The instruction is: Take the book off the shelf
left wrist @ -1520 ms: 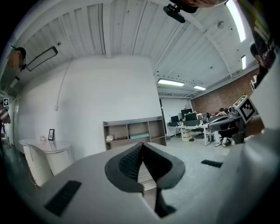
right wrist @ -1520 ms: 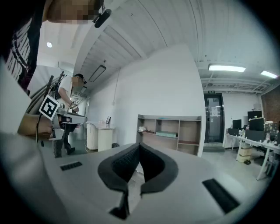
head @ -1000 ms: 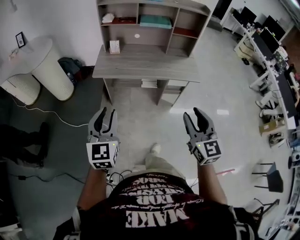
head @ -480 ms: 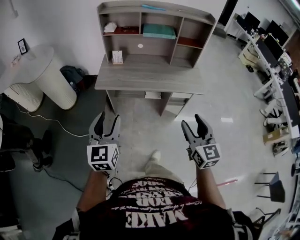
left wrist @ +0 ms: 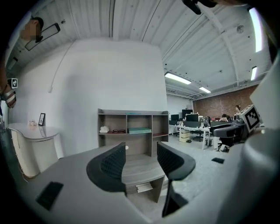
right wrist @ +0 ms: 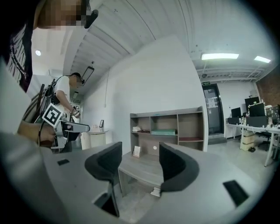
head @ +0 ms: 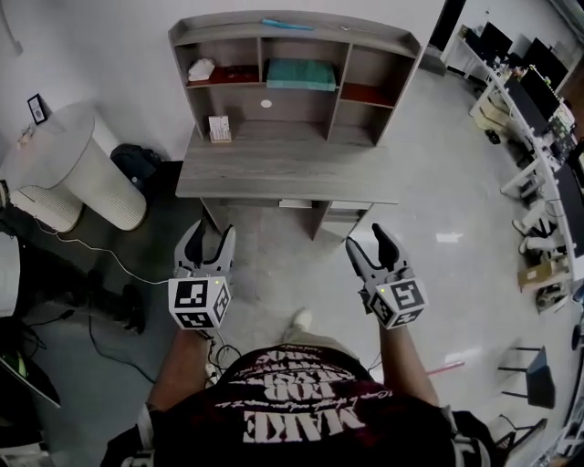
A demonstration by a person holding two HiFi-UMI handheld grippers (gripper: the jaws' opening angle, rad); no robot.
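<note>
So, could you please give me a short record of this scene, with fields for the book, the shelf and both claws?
target: teal book, lying flat in the middle upper compartment
furniture: shelf standing on the back of a grey desk
left: left claw open, empty, over the floor short of the desk
right: right claw with its jaws opening, nothing between them, also short of the desk
status: book not yet touched

Teal book (head: pixel 300 75) flat, middle compartment of shelf (head: pixel 374 35)
</note>
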